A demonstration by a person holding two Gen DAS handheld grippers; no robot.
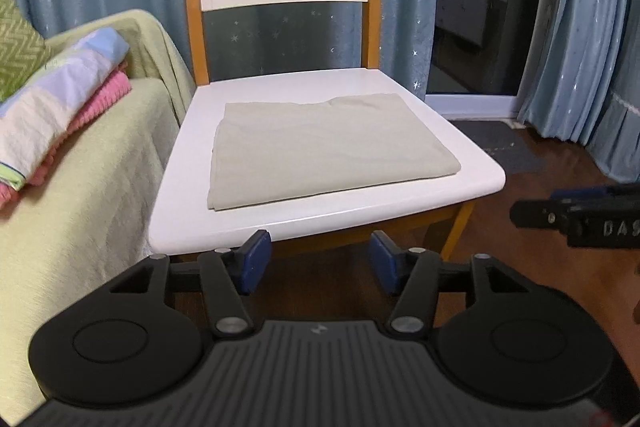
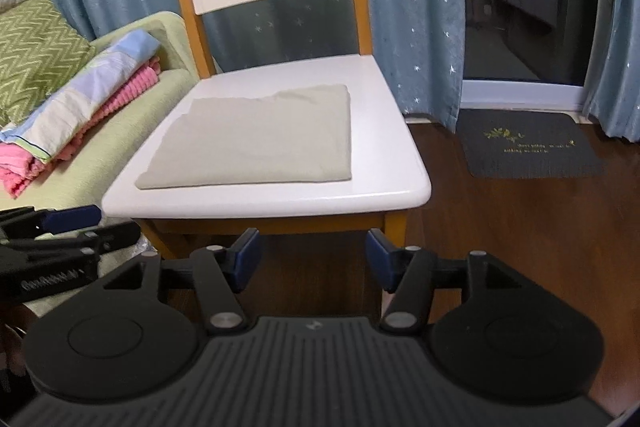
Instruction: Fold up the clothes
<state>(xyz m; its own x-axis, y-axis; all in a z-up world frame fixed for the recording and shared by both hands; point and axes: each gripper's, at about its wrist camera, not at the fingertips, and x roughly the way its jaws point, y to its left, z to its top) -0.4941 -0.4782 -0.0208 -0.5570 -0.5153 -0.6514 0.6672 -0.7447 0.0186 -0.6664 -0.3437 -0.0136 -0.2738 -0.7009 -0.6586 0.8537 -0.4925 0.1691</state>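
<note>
A beige cloth (image 1: 320, 151) (image 2: 256, 139) lies folded flat in a rectangle on the white seat of a wooden chair (image 1: 360, 211) (image 2: 380, 147). My left gripper (image 1: 318, 261) hangs open in front of the seat's front edge, below it, with nothing between its blue pads. My right gripper (image 2: 312, 259) is likewise open and empty, just before the chair's front edge. Each gripper shows at the side of the other's view: the right gripper (image 1: 560, 213), the left gripper (image 2: 84, 223). Neither touches the cloth.
A sofa under a pale green cover (image 1: 80, 207) (image 2: 120, 147) stands left of the chair, with a stack of folded pink and patchwork cloths (image 1: 60, 99) (image 2: 80, 107). Blue curtains (image 2: 408, 7) hang behind. A dark mat (image 2: 528, 147) lies on the wooden floor by a glass door.
</note>
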